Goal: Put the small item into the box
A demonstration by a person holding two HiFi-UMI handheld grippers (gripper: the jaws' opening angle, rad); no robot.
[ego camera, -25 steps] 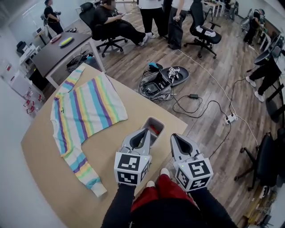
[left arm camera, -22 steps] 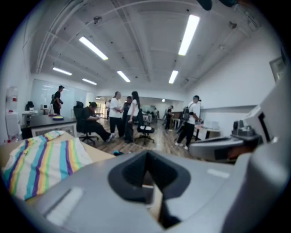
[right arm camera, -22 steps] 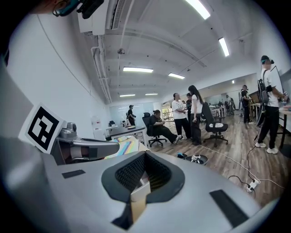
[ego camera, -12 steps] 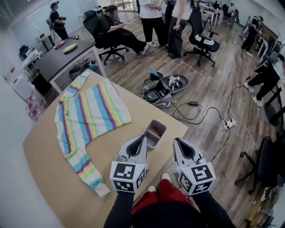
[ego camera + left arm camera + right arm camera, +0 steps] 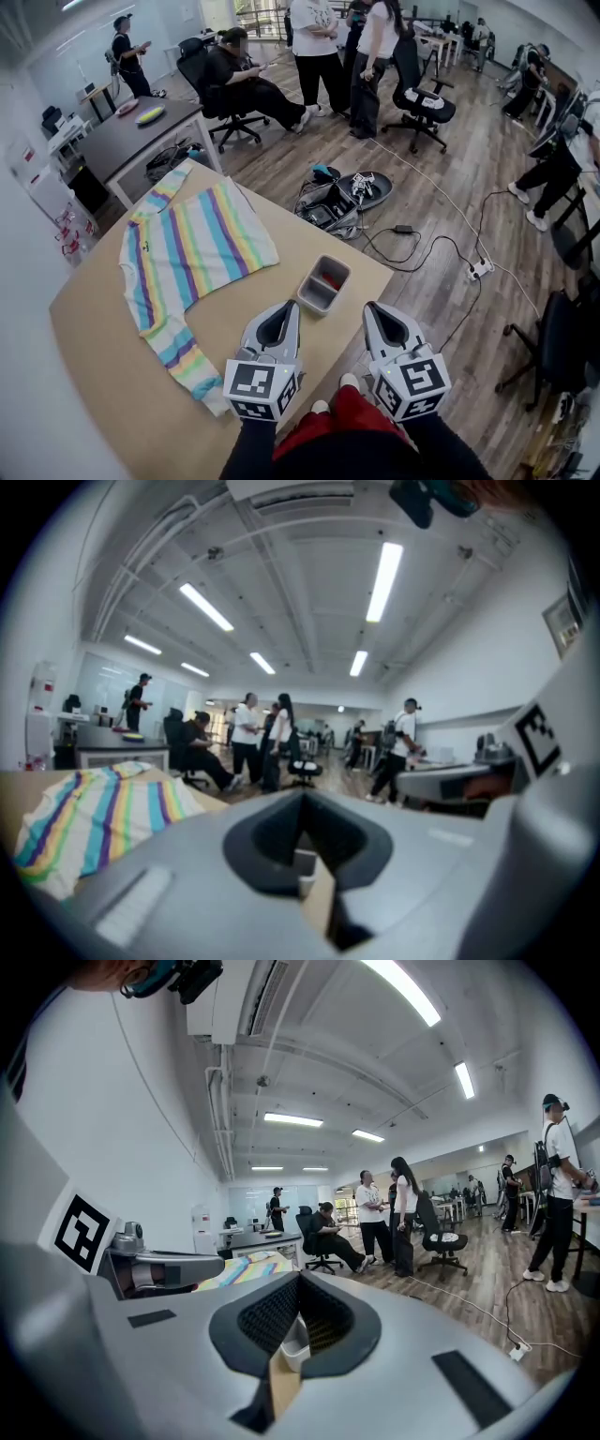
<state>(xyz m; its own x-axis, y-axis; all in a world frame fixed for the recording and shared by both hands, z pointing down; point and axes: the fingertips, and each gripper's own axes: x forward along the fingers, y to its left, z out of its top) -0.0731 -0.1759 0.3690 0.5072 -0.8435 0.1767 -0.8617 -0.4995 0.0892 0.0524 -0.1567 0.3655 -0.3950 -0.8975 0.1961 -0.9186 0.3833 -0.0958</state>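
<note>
Just beyond the left gripper point(image 5: 289, 307) tips: box point(image 5: 316, 297), red item point(image 5: 330, 278) inside. Right gripper point(image 5: 371, 309) alongside. Both jaws pressed together, empty, held short; placing likely finished.

A light wooden worktop point(image 5: 103, 375) carries two things. A small grey box point(image 5: 323, 284) sits just ahead of the left tongs point(image 5: 285, 307) and right tongs point(image 5: 372, 308), near the edge. A striped sweater point(image 5: 187, 253) lies spread flat, further off to the left.
</note>
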